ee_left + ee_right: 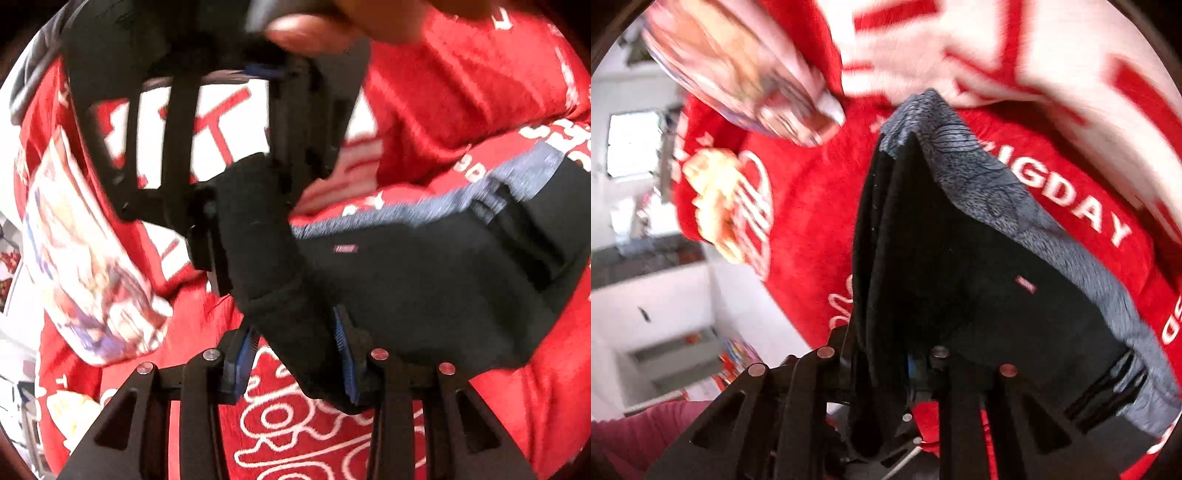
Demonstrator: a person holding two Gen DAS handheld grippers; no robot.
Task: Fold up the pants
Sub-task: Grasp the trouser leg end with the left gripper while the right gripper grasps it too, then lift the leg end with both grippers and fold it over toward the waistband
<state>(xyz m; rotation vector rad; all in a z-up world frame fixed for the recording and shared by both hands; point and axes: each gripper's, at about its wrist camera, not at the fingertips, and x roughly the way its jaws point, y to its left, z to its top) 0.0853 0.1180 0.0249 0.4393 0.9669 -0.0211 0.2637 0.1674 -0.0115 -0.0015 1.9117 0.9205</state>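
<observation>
- Pants (406,266): black fabric with a grey speckled waistband (517,173), bunched and lifted off a red blanket (295,424); a small pink tag (346,248) shows on the black cloth.
- Left gripper (295,350): blue-padded fingers (243,354) closed on a thick fold of the pants, which passes between them and runs on ahead of the tips.
- Right gripper (882,373): fingers closed on a hanging fold of the black fabric; the cloth fills the gap between them and rises ahead of the tips to a peak at the waistband. In the left wrist view this gripper appears ahead of the left fingers, clamped on the far end of the same bunch, with a hand (332,26) above it.
- Red blanket: white lettering and line drawings, beneath and beyond both sets of fingers.
- Printed cushion or bag (85,258): pale, multicoloured, blurred, lying to the left of the left fingers.
- Sleeve (635,435): pink, at the lower left behind the right fingers.
</observation>
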